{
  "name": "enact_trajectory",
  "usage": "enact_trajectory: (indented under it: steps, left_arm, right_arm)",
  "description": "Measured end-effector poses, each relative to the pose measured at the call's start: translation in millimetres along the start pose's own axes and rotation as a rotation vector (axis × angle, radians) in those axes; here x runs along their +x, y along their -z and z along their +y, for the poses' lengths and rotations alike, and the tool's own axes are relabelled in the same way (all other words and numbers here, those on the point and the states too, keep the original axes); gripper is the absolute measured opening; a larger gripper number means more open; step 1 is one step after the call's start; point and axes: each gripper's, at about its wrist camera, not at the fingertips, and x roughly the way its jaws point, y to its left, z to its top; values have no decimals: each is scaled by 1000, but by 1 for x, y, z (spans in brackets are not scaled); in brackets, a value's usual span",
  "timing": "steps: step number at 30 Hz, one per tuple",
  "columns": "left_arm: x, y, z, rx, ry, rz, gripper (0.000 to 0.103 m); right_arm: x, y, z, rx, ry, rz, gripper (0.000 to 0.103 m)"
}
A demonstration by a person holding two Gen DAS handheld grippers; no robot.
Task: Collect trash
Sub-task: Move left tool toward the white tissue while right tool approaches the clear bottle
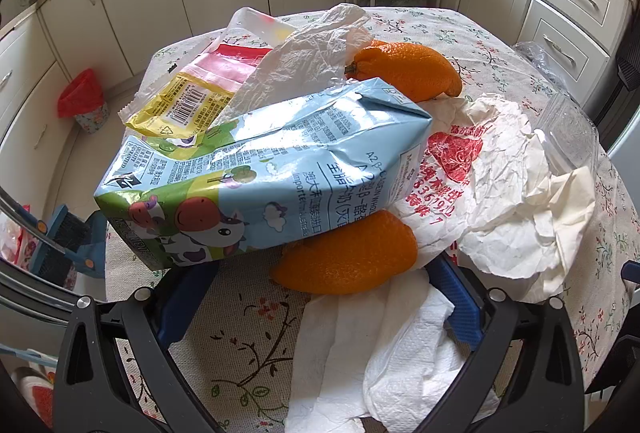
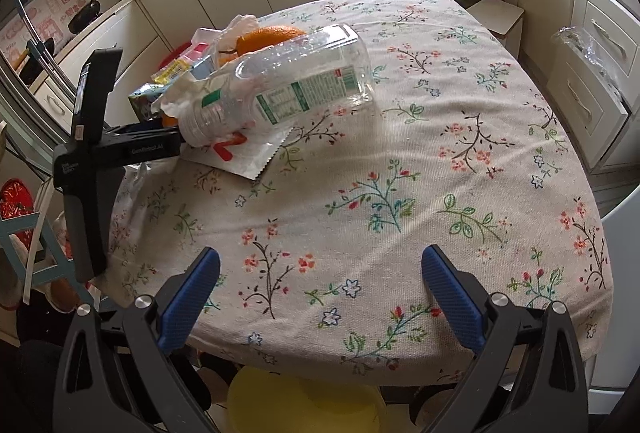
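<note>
In the left wrist view a crushed blue milk carton lies on the floral tablecloth among orange peels, a yellow-pink wrapper, crumpled paper and a white tissue. My left gripper is open, its blue pads either side of the near peel and tissue. In the right wrist view a clear plastic bottle lies on the pile at the table's far left. My right gripper is open and empty over the near edge. The left gripper's body shows beside the pile.
A bin with a red liner stands on the floor by the cabinets. A yellow bin sits under the near table edge. A clear plastic tray lies at the right of the pile. Cabinets and drawers surround the table.
</note>
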Motion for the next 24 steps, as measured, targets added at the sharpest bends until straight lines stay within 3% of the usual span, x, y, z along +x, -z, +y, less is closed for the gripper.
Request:
enact_trajectory:
  steps: [24]
  left_arm:
    - [0, 0, 0, -1, 0, 0, 96]
  right_arm:
    - [-7, -3, -5, 23, -23, -23, 97]
